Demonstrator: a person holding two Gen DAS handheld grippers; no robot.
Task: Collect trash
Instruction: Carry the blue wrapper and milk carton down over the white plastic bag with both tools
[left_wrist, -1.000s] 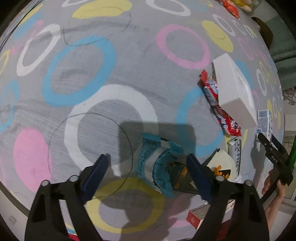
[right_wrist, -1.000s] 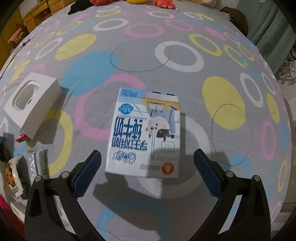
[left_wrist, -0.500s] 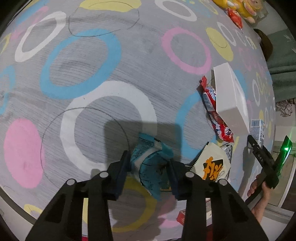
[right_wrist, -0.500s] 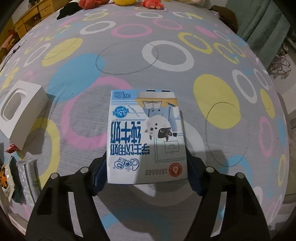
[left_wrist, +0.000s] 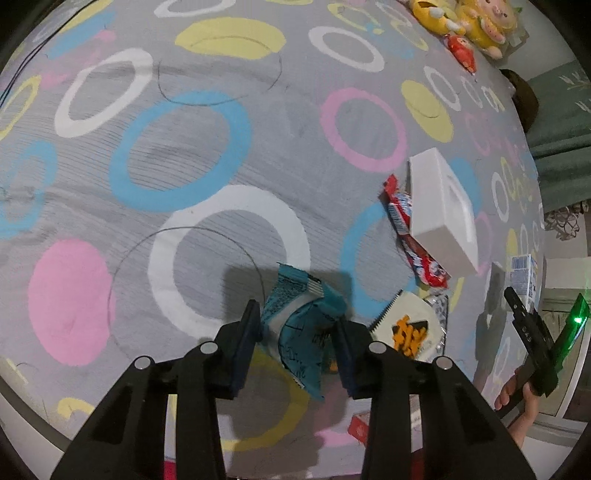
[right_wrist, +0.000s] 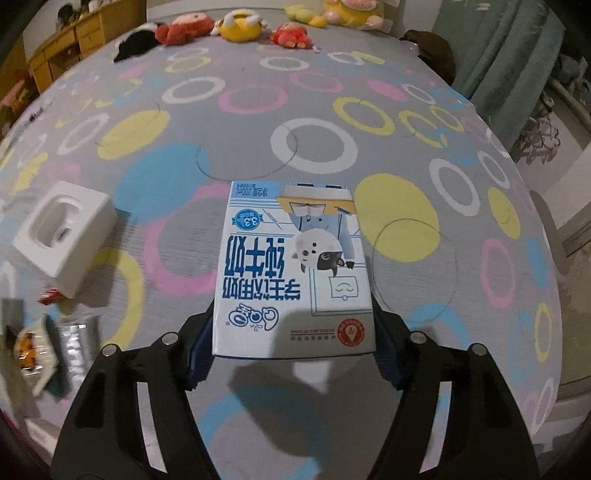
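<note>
My left gripper (left_wrist: 296, 319) is shut on a crumpled teal snack wrapper (left_wrist: 291, 295), held just above the patterned bedcover (left_wrist: 177, 155). In the right wrist view my right gripper (right_wrist: 291, 347) is shut on a white-and-blue milk carton (right_wrist: 291, 258), its blue pads (right_wrist: 199, 354) pressed on both sides. The carton is raised off the cover and throws a shadow below. The left wrist view also shows that carton (left_wrist: 522, 275) at the far right, with a hand (left_wrist: 517, 391) on the gripper's handle.
A white moulded box (left_wrist: 443, 214) lies partly on a red wrapper (left_wrist: 406, 229). A white packet with orange print (left_wrist: 406, 328), a silver wrapper (right_wrist: 77, 343) and a small red box (left_wrist: 360, 430) lie nearby. Plush toys (right_wrist: 240, 27) line the far edge.
Both grippers closed from wide open onto their items, the left on the teal wrapper and the right on the milk carton. Both then rose a little off the cover.
</note>
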